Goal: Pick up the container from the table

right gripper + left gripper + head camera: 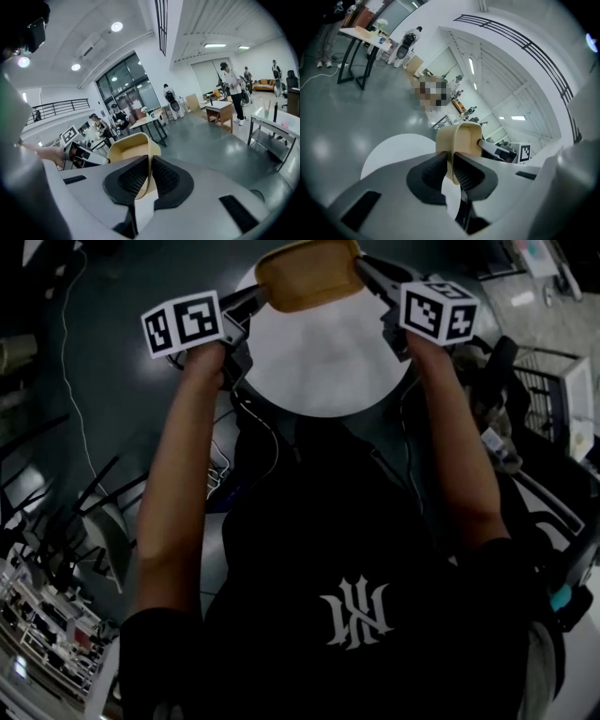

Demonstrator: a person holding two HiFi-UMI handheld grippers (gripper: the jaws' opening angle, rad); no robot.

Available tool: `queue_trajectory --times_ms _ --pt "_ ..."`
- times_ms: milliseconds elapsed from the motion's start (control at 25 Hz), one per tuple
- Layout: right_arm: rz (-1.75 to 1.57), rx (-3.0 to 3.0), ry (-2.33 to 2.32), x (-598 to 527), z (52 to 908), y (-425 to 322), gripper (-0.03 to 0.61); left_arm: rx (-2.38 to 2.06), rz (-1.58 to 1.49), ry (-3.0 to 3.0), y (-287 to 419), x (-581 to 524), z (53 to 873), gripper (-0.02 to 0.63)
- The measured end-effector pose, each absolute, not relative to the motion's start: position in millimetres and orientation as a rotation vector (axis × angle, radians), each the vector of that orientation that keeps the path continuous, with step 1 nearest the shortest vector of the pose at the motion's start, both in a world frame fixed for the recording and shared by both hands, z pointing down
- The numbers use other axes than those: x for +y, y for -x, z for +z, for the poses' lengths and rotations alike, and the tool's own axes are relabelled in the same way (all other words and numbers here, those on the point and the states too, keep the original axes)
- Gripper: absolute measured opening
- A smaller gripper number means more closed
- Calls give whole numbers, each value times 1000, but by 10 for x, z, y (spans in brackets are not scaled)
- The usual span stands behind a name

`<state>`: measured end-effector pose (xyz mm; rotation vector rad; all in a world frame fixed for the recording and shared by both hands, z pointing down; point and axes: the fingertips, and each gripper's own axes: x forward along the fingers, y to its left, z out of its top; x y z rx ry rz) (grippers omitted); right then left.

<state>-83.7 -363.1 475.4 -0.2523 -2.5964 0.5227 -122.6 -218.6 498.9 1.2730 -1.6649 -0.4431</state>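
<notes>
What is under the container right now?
The round white table, with the container held above it by the left hand-held gripper and the right hand-held gripper. The tabletop patch straight below the container is covered in the head view.

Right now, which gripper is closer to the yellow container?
Neither: the left gripper pinches the container's left wall, the right gripper its right wall.

A white cable trails across the glossy grey floor, and a wire rack stands off to one side. A person stands farther off, and round ceiling lights glow above tall glass doors
</notes>
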Motion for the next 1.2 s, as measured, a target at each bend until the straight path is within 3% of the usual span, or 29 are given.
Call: queue_trajectory --times_ms 600,1200 --pt "312 -2876 330 -3469 3164 1036 52 -1938 -465 -1547 1728 -2128 3374 38" --pt "158 -3169 229 -3649 2181 415 52 -2162 -331 -1853 1367 -2429 2243 31"
